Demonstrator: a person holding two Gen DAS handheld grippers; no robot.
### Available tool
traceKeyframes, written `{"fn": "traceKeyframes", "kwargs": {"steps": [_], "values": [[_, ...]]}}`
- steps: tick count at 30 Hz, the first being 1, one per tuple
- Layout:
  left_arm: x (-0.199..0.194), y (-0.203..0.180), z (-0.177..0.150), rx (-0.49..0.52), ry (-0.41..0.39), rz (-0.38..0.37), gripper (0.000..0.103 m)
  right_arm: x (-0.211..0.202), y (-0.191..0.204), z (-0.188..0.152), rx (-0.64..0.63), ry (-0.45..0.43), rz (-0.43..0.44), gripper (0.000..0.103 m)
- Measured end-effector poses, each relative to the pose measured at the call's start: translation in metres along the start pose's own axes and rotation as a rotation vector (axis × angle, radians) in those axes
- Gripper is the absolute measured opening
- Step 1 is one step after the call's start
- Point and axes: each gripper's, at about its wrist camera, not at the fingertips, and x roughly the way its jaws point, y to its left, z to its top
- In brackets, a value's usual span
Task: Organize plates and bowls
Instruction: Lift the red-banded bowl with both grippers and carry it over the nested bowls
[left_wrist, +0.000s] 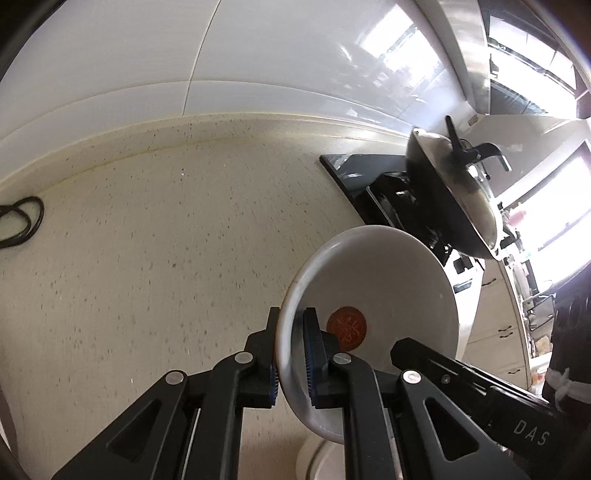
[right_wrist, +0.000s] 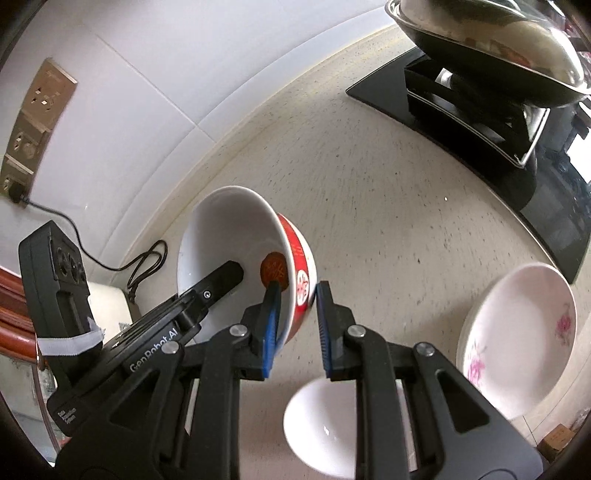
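Glazed, stiff, slippery, breakable bowl (left_wrist: 373, 295) held tilted above table (left_wrist: 147, 258), rim clamped by left gripper (left_wrist: 291, 354), right gripper (right_wrist: 295, 325) part-open astride the same rim; best gripped there.

Speckled tabletop (left_wrist: 166, 240); black hob (right_wrist: 517, 147) carrying lidded wok (left_wrist: 454, 199); wall socket panel (right_wrist: 33, 125); coiled black cable (left_wrist: 22, 221)
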Motion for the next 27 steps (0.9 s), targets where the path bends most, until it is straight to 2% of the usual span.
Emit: {"fn": "traceKeyframes", "kwargs": {"steps": [11, 27], "values": [[-0.023, -0.011, -0.037, 0.052, 0.004, -0.017, 0.011, -0.031, -0.002, -0.04, -0.004, -0.029, 0.01, 0.023], [-0.022, -0.039, -0.077, 0.165, 0.065, -0.041, 0.011, -0.054, -0.03, -0.075, 0.052, -0.034, -0.02, 0.023]]}}
